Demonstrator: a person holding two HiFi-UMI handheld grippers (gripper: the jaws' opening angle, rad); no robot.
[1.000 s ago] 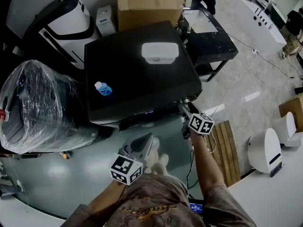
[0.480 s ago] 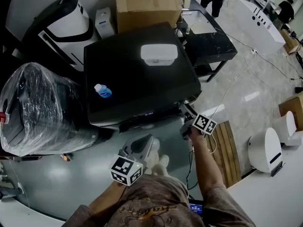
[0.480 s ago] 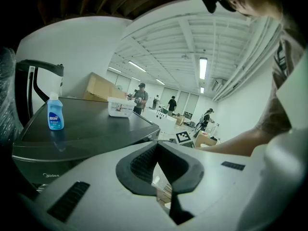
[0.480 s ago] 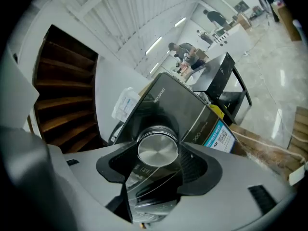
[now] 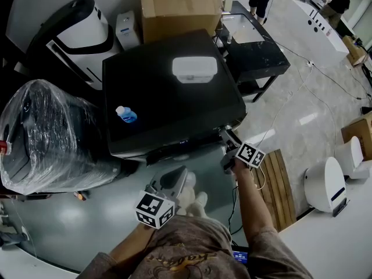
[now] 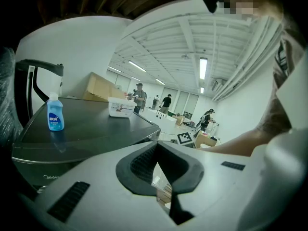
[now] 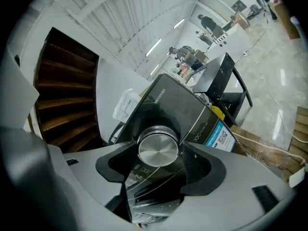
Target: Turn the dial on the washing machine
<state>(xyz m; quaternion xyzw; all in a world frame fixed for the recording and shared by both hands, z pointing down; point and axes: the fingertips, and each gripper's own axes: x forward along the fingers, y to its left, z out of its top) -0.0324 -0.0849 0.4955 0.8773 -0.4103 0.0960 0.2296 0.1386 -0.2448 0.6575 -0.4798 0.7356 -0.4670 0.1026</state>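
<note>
The black washing machine [image 5: 168, 92] fills the middle of the head view. Its round silver dial [image 7: 158, 150] sits on the front panel at the right corner and shows large in the right gripper view. My right gripper [image 7: 159, 153] is shut on the dial, with one pad on each side of it. From the head view the right gripper [image 5: 225, 135] reaches the machine's front right corner and hides the dial. My left gripper [image 5: 181, 176] hangs low in front of the machine, shut and holding nothing; its view [image 6: 156, 146] looks across the lid [image 6: 91, 124].
A blue bottle [image 5: 126, 114] and a white box [image 5: 195, 70] stand on the lid. A plastic-wrapped appliance [image 5: 46, 132] is at the left, a cardboard box [image 5: 180, 7] behind, a black table [image 5: 256, 45] at the back right, a wooden pallet [image 5: 279, 185] at the right. People stand far off.
The right gripper's marker cube has rolled a little at the machine's front corner, staying on the dial. The left gripper has kept its place.
</note>
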